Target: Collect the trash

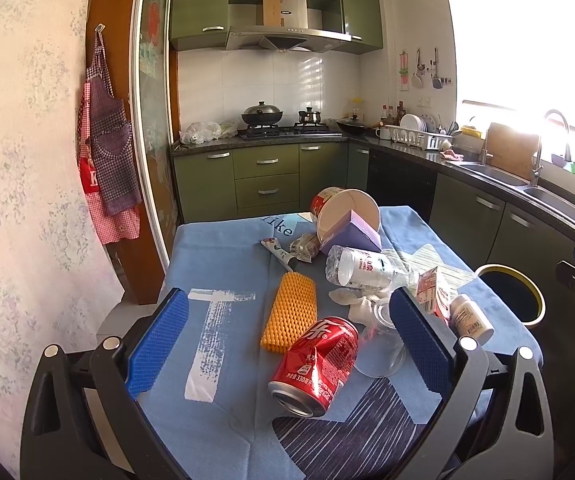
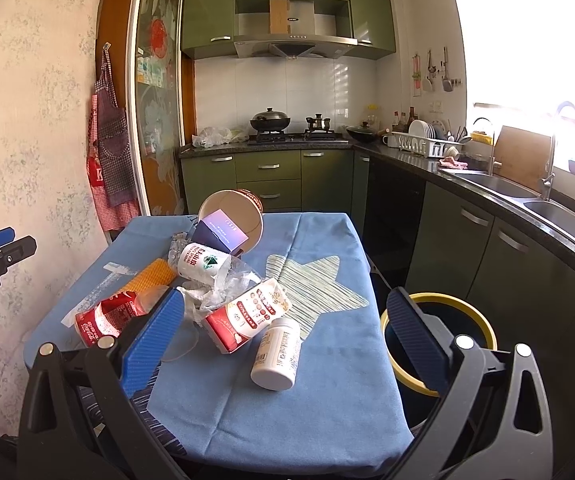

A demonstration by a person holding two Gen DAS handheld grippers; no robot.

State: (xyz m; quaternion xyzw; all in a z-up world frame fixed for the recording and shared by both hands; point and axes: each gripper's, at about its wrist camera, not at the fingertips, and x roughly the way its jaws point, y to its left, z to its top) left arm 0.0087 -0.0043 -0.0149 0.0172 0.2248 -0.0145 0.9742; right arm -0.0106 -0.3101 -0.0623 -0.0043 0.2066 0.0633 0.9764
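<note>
Trash heaped mid-tabletop on a blue cloth (image 1: 223, 240) with a printed star. Left to right, seen from the left wrist: yellow honeycomb foam sleeve (image 1: 289, 312), long axis running away from the camera; dented red soda can (image 1: 315, 362) on its side, base toward the camera, top pointing away toward the sleeve; clear plastic cup (image 1: 381, 344) lying just beside the can; crushed clear bottle with a white label (image 1: 363, 268), long axis crosswise; red-and-white milk carton (image 1: 431, 292), tipped over; white pill bottle (image 1: 469, 318) on its side near the right edge. Behind these, a red paper noodle bowl (image 1: 343, 210) tilted, mouth toward the camera, purple box (image 1: 353, 232) leaning in it. Right of the tabletop, on the floor, a round yellow-rimmed trash bin (image 2: 439, 320).

Left gripper (image 1: 287, 336): jaws spread wide, empty, straddling can and cup. Right gripper (image 2: 283, 328): jaws wide apart, empty, pill bottle between them in view.
</note>
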